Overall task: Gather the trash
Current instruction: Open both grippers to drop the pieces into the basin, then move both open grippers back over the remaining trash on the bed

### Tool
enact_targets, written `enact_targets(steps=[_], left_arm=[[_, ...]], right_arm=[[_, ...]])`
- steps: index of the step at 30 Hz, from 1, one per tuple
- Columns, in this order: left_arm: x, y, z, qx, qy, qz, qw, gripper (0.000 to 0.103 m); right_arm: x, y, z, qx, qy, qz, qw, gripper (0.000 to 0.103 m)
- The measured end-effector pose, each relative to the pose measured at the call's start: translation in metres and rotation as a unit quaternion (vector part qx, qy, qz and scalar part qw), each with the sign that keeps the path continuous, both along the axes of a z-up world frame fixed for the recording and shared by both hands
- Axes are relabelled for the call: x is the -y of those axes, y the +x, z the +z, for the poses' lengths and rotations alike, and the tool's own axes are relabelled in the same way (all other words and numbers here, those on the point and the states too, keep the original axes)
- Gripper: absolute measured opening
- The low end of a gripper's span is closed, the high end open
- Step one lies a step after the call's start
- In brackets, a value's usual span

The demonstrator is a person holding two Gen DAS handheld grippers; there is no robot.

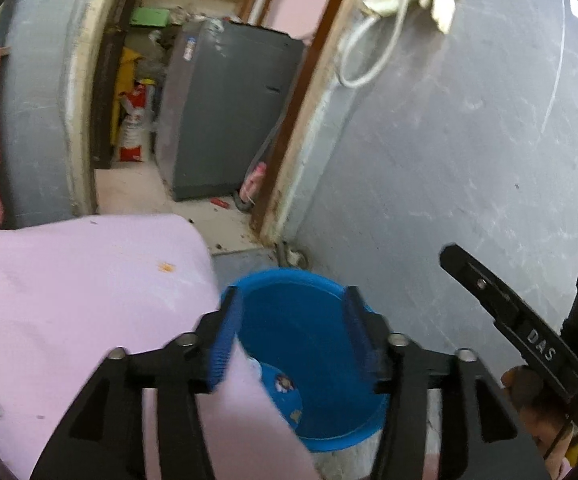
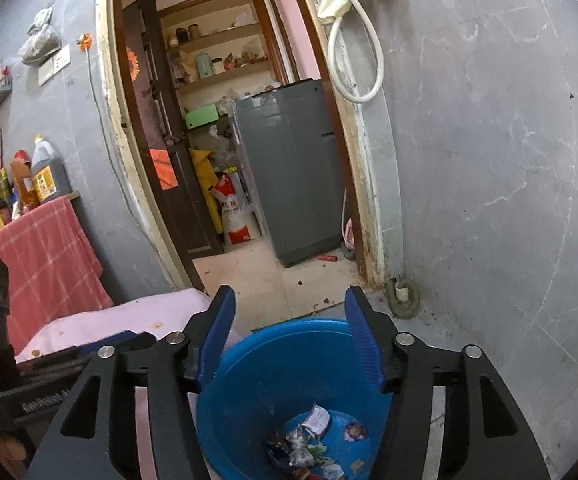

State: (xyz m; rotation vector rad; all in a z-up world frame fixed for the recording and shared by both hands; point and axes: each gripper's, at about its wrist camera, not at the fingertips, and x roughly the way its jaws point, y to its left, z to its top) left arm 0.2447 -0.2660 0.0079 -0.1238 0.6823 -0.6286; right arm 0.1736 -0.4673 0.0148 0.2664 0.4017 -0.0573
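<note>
A blue plastic bucket (image 2: 265,384) stands on the floor beside a table with a pink cloth (image 2: 137,320). Crumpled wrappers and scraps (image 2: 309,440) lie at its bottom. My right gripper (image 2: 289,340) is open and empty, held above the bucket's mouth. My left gripper (image 1: 289,336) is open and empty too, over the bucket (image 1: 313,352) and the pink cloth's edge (image 1: 89,300). The right gripper's black finger (image 1: 501,312) shows at the right of the left wrist view.
A grey wall (image 2: 489,160) rises right of the bucket. A doorway leads to a room with a grey appliance (image 2: 293,168) and sacks (image 2: 237,212). A red checked towel (image 2: 45,256) and bottles (image 2: 41,176) are at left. A drain pipe (image 2: 403,296) sits by the wall.
</note>
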Motion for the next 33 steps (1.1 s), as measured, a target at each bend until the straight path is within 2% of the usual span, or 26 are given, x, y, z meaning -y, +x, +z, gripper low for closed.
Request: enact_targets(steps=[2,3,4,6,10,13,19,24,33], left_arm=[[-0.017,0.000,0.007,0.008,-0.007,0.022,0.9997,0.062],[-0.024,0.000,0.010,0.012,-0.009,0.032,0.9994,0.067],[-0.034,0.000,0.014,0.018,-0.010,0.044,0.9988,0.078],[-0.050,-0.002,0.021,0.035,-0.014,0.070,0.9968,0.088],[-0.083,-0.009,0.036,0.069,-0.016,0.112,0.9912,0.099],[-0.106,-0.013,0.046,0.091,-0.007,0.140,0.9859,0.099],[-0.144,-0.028,0.057,0.125,0.013,0.188,0.9741,0.100],[-0.169,-0.041,0.056,0.144,0.034,0.222,0.9639,0.101],[-0.230,-0.064,0.044,0.138,0.055,0.287,0.9462,0.101]], right_arm=[[-0.005,-0.001,0.004,0.009,0.001,0.004,1.000,0.073],[-0.009,-0.001,0.007,0.015,0.001,0.007,1.000,0.076],[-0.012,-0.001,0.009,0.018,0.000,0.010,1.000,0.077],[-0.020,-0.001,0.015,0.028,-0.001,0.020,0.999,0.083],[-0.035,0.001,0.026,0.047,0.002,0.038,0.998,0.092],[-0.049,0.002,0.033,0.063,0.008,0.051,0.997,0.103],[-0.083,0.005,0.046,0.087,0.005,0.085,0.993,0.103],[-0.111,0.007,0.049,0.102,0.012,0.116,0.988,0.103],[-0.170,0.021,0.039,0.083,0.011,0.174,0.981,0.103]])
